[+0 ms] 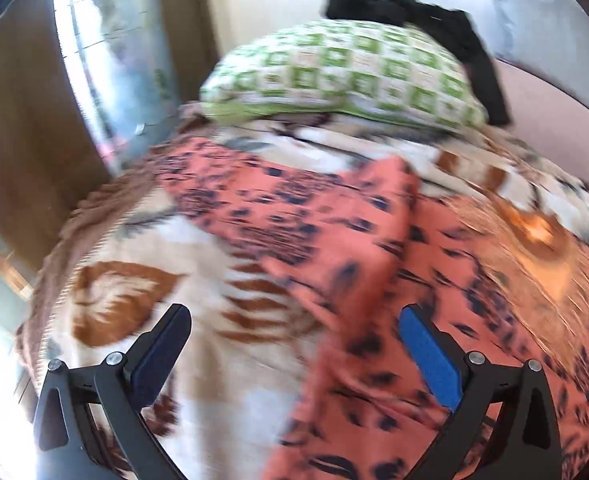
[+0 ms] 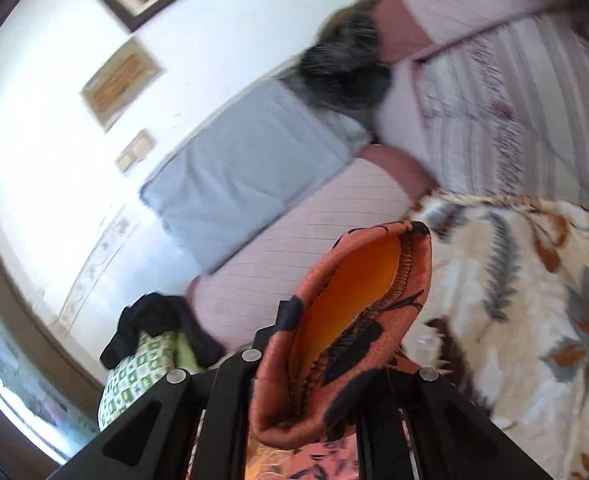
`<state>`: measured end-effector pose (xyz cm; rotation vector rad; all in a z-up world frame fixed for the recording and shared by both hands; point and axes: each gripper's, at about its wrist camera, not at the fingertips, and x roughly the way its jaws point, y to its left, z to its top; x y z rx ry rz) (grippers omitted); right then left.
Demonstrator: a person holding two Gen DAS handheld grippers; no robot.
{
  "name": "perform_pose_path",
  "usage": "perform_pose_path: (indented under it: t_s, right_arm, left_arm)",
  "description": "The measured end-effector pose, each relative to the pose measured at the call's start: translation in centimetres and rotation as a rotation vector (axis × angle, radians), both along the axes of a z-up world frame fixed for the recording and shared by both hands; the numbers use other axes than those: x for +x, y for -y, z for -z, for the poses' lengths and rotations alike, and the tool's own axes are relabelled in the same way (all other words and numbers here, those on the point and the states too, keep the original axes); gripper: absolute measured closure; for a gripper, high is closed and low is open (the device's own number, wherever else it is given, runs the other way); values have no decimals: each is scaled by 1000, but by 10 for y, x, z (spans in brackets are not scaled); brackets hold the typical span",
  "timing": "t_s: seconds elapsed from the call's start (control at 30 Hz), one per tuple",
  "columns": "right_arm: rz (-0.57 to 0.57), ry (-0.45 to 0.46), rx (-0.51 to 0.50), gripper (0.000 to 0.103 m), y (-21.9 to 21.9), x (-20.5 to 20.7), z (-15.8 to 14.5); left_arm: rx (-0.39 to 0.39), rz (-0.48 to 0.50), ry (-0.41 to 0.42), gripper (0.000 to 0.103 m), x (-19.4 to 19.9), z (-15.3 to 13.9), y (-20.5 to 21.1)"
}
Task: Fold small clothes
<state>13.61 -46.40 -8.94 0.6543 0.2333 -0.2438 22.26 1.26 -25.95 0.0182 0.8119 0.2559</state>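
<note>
- Left gripper (image 1: 294, 320): jaws spread wide, nothing between them, hovering over the bed.
- Orange patterned garment (image 1: 334, 220) lies spread on the floral blanket (image 1: 114, 300), with a fold ridge running down its middle; its near edge sits between and under the left gripper's fingers (contact unclear, frame is motion-blurred).
- Right gripper (image 2: 314, 364): jaws closed on a bunched edge of the same garment (image 2: 346, 320), which stands up in front of the lens and shows its brighter orange inside.
- Green-checked pillow (image 1: 342, 76) at the far end of the bed, black clothing (image 1: 434, 28) draped over its top.
- Right view also shows a grey-blue cushion (image 2: 246, 184) against the white wall (image 2: 46, 152) (two framed pictures hang on it).
</note>
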Motion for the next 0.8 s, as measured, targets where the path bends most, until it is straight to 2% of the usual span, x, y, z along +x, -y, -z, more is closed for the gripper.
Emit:
perform_pose_path:
  t_s: [0.1,0.2,0.23,0.27,0.3,0.33,0.4,0.5,0.57,0.63,0.67,0.73,0.77,0.8]
  right_arm:
    - [-223,-70,-68,92,-84,60,-10]
    - [-465,-197,-47,85,-178,109,17]
    - [-554,-256,-40,65,-209,122,32]
    - [-645,-299,-38,32,-238,132,46]
    - [-706,-302,-51,19,-261,136,58]
    - [-719,-300,-86,16,-278,134,67]
    - [-721,-306,-120,16,-290,128,76]
    - [-704,-244,26,16,-258,120,76]
    - [-586,-275,84,16,-233,121,80]
    - [-537,-329,146,19,-212,122,91]
    - [-521,-367,162,31,-205,125,101]
    - [-488,-467,125,46,-199,132,128]
    - [-483,-531,87,49,-200,136,147]
    - [-481,-616,69,57,-201,141,170]
  left_arm:
    - [14,-92,23,0,3,-9,-27]
    - [29,-166,53,0,3,-16,-50]
    - [39,-191,60,0,3,-17,-56]
    - [45,-213,63,0,3,-18,-63]
    - [44,-231,61,0,6,-18,-70]
    - [41,-245,57,0,7,-18,-76]
    - [39,-272,46,0,7,-17,-89]
    - [16,-307,50,0,3,-19,-105]
    - [2,-332,49,0,3,-19,-114]
    - [-25,-348,29,0,4,-16,-120]
    - [-39,-354,17,0,5,-14,-122]
    - [-57,-361,-6,0,8,-9,-125]
    - [-62,-363,-14,0,9,-6,-127]
    - [-73,-365,-23,0,10,-4,-130]
